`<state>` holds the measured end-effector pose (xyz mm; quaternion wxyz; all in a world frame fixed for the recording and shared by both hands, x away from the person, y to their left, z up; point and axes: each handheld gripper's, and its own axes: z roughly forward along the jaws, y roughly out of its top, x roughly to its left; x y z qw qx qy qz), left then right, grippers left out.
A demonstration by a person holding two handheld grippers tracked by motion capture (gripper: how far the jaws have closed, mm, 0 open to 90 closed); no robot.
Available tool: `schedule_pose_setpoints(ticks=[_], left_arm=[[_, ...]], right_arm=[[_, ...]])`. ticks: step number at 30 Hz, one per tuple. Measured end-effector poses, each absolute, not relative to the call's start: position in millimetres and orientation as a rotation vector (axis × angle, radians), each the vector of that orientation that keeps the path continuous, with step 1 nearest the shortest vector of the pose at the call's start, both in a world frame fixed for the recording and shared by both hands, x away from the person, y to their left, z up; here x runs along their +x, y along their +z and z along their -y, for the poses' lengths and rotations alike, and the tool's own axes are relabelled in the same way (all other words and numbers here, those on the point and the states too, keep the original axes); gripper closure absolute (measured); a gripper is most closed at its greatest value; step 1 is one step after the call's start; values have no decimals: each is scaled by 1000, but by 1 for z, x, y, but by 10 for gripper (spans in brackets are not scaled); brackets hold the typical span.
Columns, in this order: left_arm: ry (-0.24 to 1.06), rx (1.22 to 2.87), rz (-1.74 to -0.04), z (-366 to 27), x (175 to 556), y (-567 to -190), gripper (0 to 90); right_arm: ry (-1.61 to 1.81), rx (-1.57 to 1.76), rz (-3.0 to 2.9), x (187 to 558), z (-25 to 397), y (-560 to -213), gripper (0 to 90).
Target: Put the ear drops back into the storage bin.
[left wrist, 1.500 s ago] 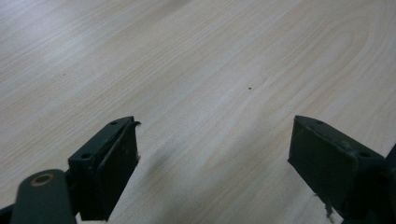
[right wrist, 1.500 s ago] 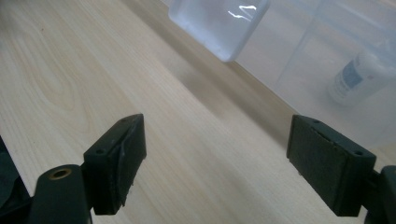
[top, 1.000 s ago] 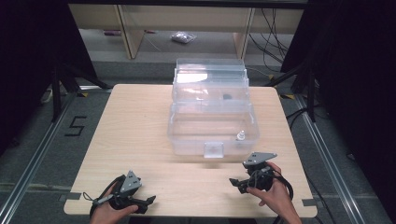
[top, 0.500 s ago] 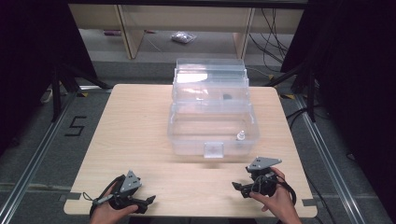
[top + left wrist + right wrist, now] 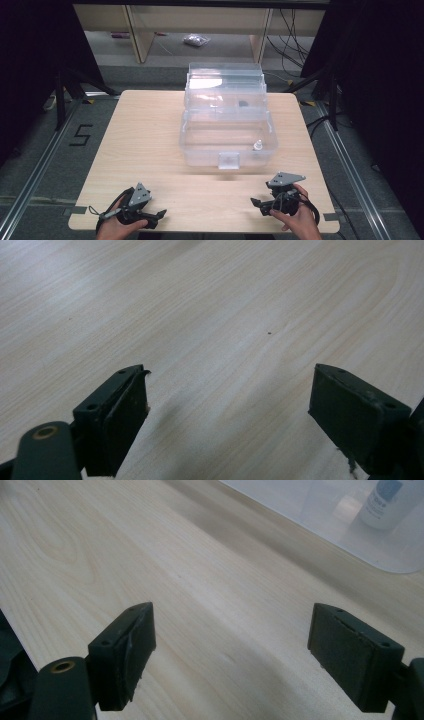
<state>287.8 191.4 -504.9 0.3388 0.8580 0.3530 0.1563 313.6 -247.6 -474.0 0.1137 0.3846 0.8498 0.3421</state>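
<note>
Clear plastic box (image 5: 227, 137) stood open at the middle-rear of the wooden table (image 5: 145, 135), a small white bottle (image 5: 258, 145) upright inside near its front right corner. Both grippers lay well short of it at the near edge: left gripper (image 5: 159, 215) at the front left, right gripper (image 5: 256, 203) at the front right, nearer the box. Each had its jaws spread wide over bare wood, holding nothing; the right gripper view caught the box's corner and bottle (image 5: 387, 502) ahead.
</note>
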Motion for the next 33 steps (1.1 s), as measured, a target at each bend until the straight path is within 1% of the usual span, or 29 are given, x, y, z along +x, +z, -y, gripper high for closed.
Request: schedule_pose_setpoints(ticks=[14, 15, 16, 17, 19, 25, 28, 29, 33], left_arm=[[400, 2228, -930, -190, 287, -506, 151], [400, 2229, -928, -190, 287, -506, 151], [400, 2230, -930, -190, 287, -506, 151], [397, 2230, -929, -190, 287, -506, 151], [396, 2279, -897, -193, 288, -504, 151], [407, 2247, -912, -191, 288, -505, 151], [401, 2255, -904, -191, 288, -505, 151], [402, 2281, -889, -192, 288, -504, 151], [407, 2279, -890, -192, 288, -504, 151]], right_arm=[[1032, 1125, -2436, 304, 258, -477, 199], [1028, 1184, -2442, 301, 258, -476, 199], [1034, 1143, -2441, 302, 259, -477, 198], [1026, 1194, -2450, 300, 259, -477, 198], [1033, 1179, -2444, 299, 259, -478, 195], [1019, 1172, -2459, 296, 260, -480, 181], [1007, 1154, -2448, 295, 262, -481, 181], [1009, 1170, -2454, 294, 262, -481, 180], [1005, 1194, -2449, 293, 265, -482, 180]])
